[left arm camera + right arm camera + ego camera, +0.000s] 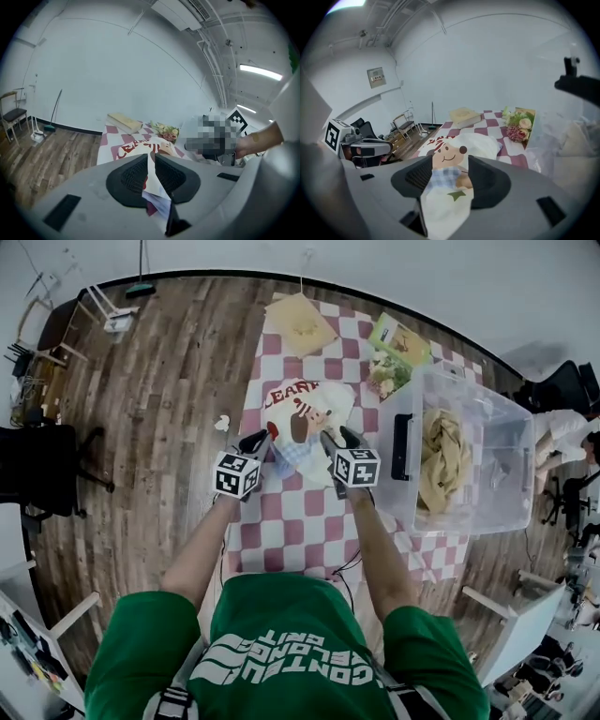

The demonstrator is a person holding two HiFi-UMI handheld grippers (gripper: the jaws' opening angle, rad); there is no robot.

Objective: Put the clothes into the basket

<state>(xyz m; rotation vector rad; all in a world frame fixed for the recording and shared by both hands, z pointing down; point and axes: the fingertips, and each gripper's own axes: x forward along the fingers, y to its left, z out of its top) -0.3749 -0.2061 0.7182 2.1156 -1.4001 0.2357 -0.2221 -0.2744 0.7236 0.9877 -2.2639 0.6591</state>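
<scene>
Left gripper [151, 158]: clenched on a thin fold at the near edge of the white printed garment [305, 413].
Right gripper [450, 163]: released. Its jaws stand apart with the same garment's near edge lying loose between them, and the pads do not appear to press on it.
Both in the head view: the left gripper [258, 440] and the right gripper [337, 439] sit side by side at the garment's near edge.
Garment: still on the bench [291, 521], spread about the middle, print up, not lifted.
Basket [520, 442]: clear, at the bench's right edge, just beside the garment but apart from it.
Done: one yellow cloth [442, 460] already lies inside the basket.
Left: the printed garment has to be gripped on both sides, raised and carried right over the basket's wall.
Other clothes: none seen on the bench. Only a book [300, 324] and flowers [389, 371] lie toward the far edge.
Progress: I judge about halfway, with the last piece in hand on one side only.
</scene>
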